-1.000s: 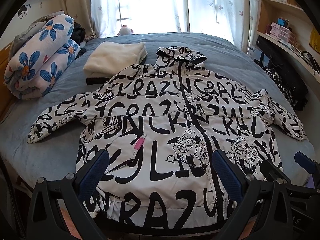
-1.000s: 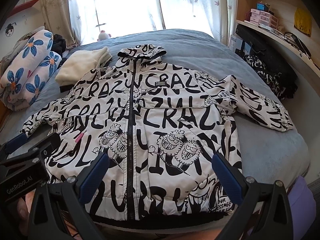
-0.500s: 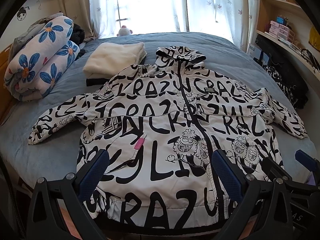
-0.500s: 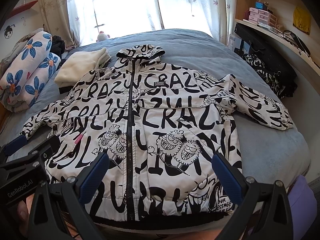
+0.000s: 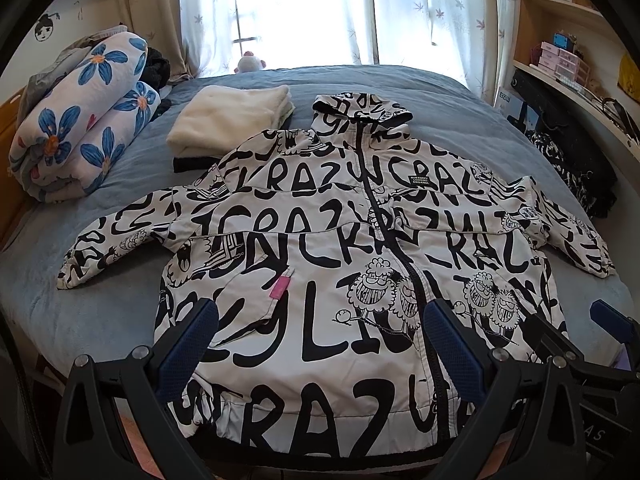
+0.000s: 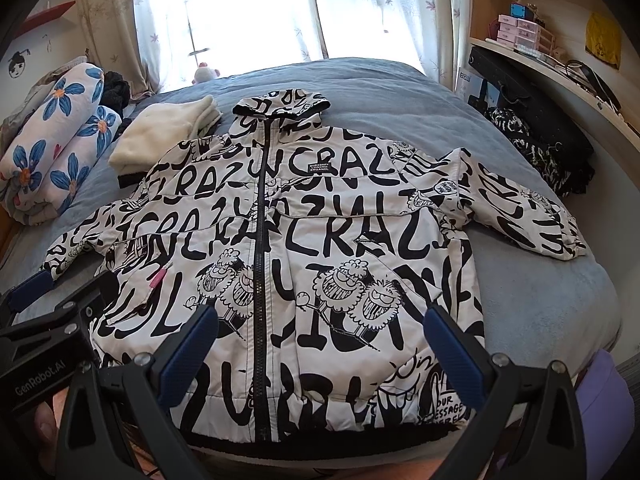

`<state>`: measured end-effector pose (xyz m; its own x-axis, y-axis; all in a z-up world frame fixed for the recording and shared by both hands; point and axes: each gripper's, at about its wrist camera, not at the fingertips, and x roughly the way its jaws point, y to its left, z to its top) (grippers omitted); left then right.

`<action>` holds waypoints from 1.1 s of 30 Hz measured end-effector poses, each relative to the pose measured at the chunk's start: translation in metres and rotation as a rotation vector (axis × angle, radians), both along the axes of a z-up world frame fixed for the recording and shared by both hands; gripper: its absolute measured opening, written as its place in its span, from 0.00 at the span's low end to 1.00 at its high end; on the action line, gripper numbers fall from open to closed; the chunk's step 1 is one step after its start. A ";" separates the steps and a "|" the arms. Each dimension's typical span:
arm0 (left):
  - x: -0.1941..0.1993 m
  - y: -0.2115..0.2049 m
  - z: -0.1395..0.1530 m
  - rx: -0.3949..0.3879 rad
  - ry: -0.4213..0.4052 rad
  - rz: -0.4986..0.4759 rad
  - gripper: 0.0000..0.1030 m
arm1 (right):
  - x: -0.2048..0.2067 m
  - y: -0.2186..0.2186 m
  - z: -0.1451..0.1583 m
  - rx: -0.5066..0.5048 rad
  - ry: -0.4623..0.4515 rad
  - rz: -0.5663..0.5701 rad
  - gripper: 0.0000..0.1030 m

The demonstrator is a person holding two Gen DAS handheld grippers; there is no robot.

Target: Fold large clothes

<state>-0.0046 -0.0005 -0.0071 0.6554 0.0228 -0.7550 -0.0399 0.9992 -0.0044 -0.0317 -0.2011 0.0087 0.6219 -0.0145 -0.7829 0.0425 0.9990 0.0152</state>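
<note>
- Plainly, the jacket (image 5: 320,280) lies flat, zipped and front-up on the bed (image 5: 100,320), sleeves spread.
- Left tongs (image 5: 320,344) and right tongs (image 6: 320,344) hover apart over the hem, holding nothing.
- Best to pinch a sleeve cuff and fold it inward first.
- The shell looks smooth, lightly padded and slippery; its hem is banded.

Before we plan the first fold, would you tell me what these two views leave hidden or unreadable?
- Jacket hem: in both wrist views, partly hidden behind the open left hand-held gripper and right hand-held gripper.
- Dark garment under the folded cream blanket: only an edge shows, left view.
- Shelf boxes: too small to read, right view.
- Window: overexposed in both views.
</note>
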 end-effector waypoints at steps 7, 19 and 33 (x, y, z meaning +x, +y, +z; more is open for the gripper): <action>0.000 -0.001 0.000 0.002 -0.001 0.000 0.99 | 0.000 0.000 0.000 0.000 0.000 0.000 1.00; 0.000 -0.001 0.000 0.000 -0.005 -0.001 0.99 | -0.002 -0.001 0.002 -0.005 -0.005 -0.008 1.00; 0.001 0.001 0.002 -0.003 0.001 -0.004 0.99 | -0.010 0.004 0.014 -0.015 -0.041 -0.006 1.00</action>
<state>-0.0034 0.0000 -0.0054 0.6543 0.0174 -0.7560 -0.0357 0.9993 -0.0078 -0.0412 -0.1972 0.0232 0.6532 -0.0297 -0.7566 0.0479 0.9988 0.0022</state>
